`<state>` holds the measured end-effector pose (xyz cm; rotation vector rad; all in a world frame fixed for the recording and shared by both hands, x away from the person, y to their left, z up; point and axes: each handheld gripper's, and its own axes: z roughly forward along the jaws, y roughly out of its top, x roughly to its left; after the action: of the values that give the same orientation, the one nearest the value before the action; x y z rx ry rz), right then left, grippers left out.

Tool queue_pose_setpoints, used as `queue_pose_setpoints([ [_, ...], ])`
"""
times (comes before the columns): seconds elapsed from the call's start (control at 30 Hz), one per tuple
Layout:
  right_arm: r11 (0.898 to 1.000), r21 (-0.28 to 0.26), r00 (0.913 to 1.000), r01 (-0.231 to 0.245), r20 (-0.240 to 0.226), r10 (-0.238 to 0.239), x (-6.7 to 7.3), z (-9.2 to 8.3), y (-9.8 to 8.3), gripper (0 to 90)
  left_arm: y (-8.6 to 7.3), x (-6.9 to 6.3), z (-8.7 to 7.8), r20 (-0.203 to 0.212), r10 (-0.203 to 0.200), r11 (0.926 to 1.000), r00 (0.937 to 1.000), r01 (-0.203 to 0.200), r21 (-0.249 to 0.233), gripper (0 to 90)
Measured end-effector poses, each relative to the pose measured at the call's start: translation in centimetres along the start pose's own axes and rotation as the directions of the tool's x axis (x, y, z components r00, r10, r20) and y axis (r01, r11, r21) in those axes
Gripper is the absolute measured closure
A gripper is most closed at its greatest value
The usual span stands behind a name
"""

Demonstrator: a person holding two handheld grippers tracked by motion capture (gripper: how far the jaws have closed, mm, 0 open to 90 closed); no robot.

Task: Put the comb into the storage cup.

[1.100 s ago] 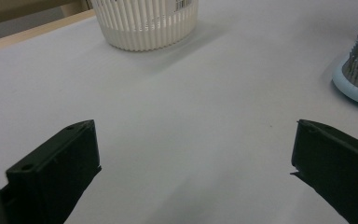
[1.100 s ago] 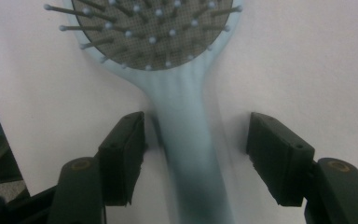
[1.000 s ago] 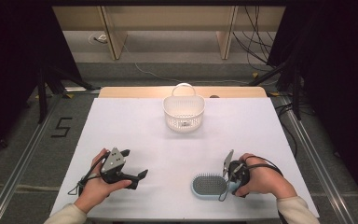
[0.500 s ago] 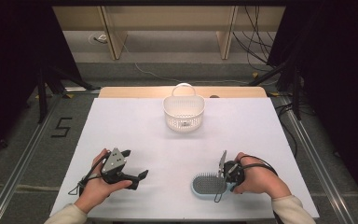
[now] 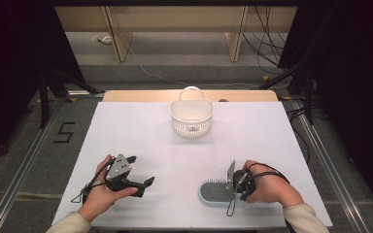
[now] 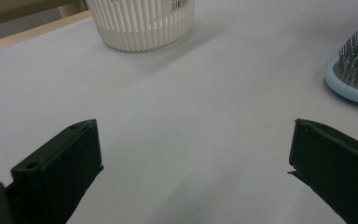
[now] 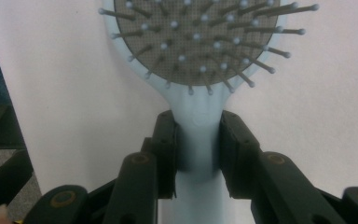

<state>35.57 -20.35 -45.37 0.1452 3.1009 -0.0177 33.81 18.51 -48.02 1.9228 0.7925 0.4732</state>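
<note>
A light blue hairbrush lies bristles up near the table's front right. My right gripper reaches it from the right. In the right gripper view the brush handle sits between the pads, which press on both its sides; the jaws have just been closing on it. My right gripper is shut on the handle. My left gripper rests at the front left, open and holding nothing. The left gripper looks across bare table, with the hairbrush off to its right.
A white slatted basket with a handle stands at the back middle of the white table, and the basket is ahead in the left gripper view. Dark stands and cables flank the table.
The right gripper's jaws have narrowed around the brush handle, and that hand has edged slightly left. The brush, the basket and the left hand have stayed put.
</note>
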Motion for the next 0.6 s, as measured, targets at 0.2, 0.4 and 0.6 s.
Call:
queue_pose_setpoints([
  [0.2, 1.000, -0.018, 1.0000, -0.003, -0.006, 0.003, 0.02, -0.04, -0.26, 70.3, 0.00, 0.01, -0.02, -0.003, -0.001, 1.0000, 1.0000, 0.001, -0.001, 1.8],
  [0.4, 0.999, -0.030, 0.9994, -0.030, -0.016, 0.030, -0.12, -0.11, -0.49, 70.3, 0.01, 0.00, -0.04, -0.004, -0.002, 1.0000, 1.0000, 0.002, 0.000, 1.8],
  [0.6, 0.998, -0.058, 0.9994, -0.032, -0.015, 0.031, -0.20, -0.11, -0.79, 70.3, -0.01, 0.02, -0.02, -0.005, -0.005, 1.0000, 1.0000, 0.005, -0.001, 1.9],
])
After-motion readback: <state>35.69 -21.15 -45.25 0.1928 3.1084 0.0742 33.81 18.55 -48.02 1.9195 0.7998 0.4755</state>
